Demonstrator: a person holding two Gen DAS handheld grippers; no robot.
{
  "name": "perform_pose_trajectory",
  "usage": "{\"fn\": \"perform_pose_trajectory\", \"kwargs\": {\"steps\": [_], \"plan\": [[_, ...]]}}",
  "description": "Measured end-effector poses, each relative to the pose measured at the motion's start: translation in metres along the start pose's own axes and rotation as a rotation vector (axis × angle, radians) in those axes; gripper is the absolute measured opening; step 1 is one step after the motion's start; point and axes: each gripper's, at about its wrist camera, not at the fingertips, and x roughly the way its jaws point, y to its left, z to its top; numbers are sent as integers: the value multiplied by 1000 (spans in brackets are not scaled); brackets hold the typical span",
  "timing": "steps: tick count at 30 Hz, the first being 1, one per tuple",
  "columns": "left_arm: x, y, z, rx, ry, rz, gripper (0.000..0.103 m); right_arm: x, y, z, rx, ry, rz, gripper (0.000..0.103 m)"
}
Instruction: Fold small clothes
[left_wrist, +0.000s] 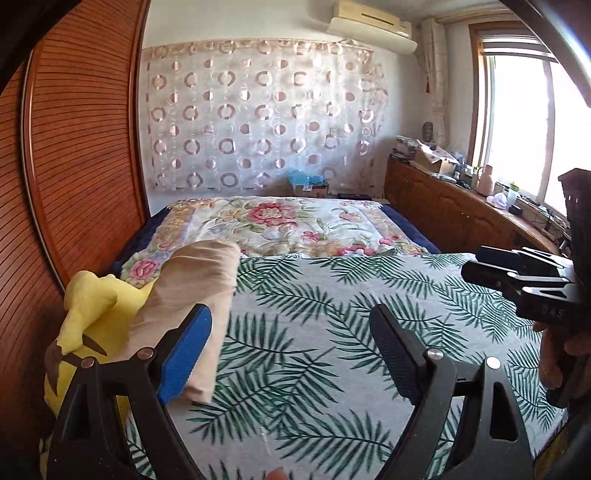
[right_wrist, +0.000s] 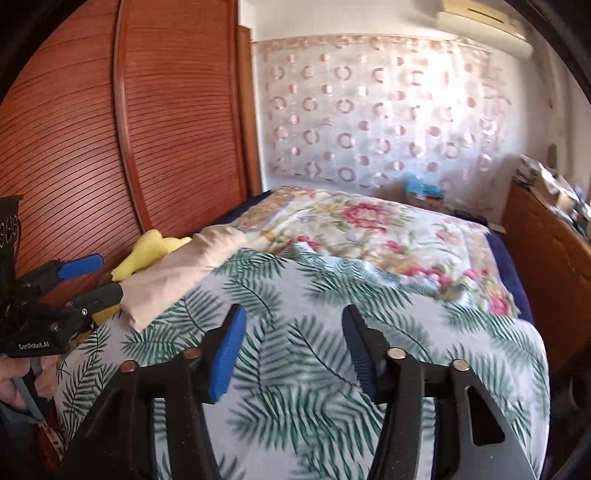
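Both grippers hang over the bed with nothing in them. The left gripper (left_wrist: 291, 350) has its jaws wide apart above the palm-leaf sheet (left_wrist: 332, 332), and only bare sheet shows between them. The right gripper (right_wrist: 293, 350) is also parted, less widely, over the same sheet; its view is blurred, which suits a hand in transit rather than one settling on a target. Each gripper shows in the other's view, the right one at the right edge of the left view, the left one at the left edge of the right view, so the 2 are held well apart, with the open middle of the sheet between them.

The task's thing in sight is a beige cloth (left_wrist: 192, 306), folded into a long flat packet. It lies at the left side of the bed, partly on the sheet, its far end reaching the floral quilt (left_wrist: 288, 221), and it rests against a yellow plush toy (left_wrist: 88, 314). That spot looks deliberate: a finished fold parked at the edge keeps the centre free as a working surface. The left gripper's blue pad (left_wrist: 184, 354) overlaps the packet in the picture, but whether it touches cannot be told; the jaws are plainly not closed on it.

Judging from this, 1 garment seems done and set aside, and the open jaws fit a release. No unfolded garment is visible in either view, so the next piece would have to come from outside the frame.
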Motion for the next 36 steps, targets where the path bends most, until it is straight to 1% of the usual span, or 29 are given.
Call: {"fn": "perform_pose_trajectory", "kwargs": {"steps": [2,4,6,9,11,17,23,29,36], "plan": [[-3,-8,0,4,-3,-17,88,-15,1,-7,17,-7,-24,64],[-7,-19,-1,7,-6,-24,88,-31,3,-13,36,-18,-24,76],[-10,-28,1,19,-9,-16,88,-45,6,-18,55,-28,-46,80],[-18,-40,3,40,-30,7,88,-70,12,-24,85,-51,-79,80],[-23,-45,7,41,-40,2,88,-83,15,-27,96,-74,-111,80],[-42,-57,22,45,-84,11,88,-119,27,-30,113,-126,-168,80],[-57,-66,32,55,-109,-14,88,-141,41,-33,119,-170,-206,80],[-64,-68,34,56,-111,-13,88,-140,53,-35,126,-188,-223,80],[-66,-64,36,44,-112,-4,88,-128,44,-37,124,-194,-229,80]]}}
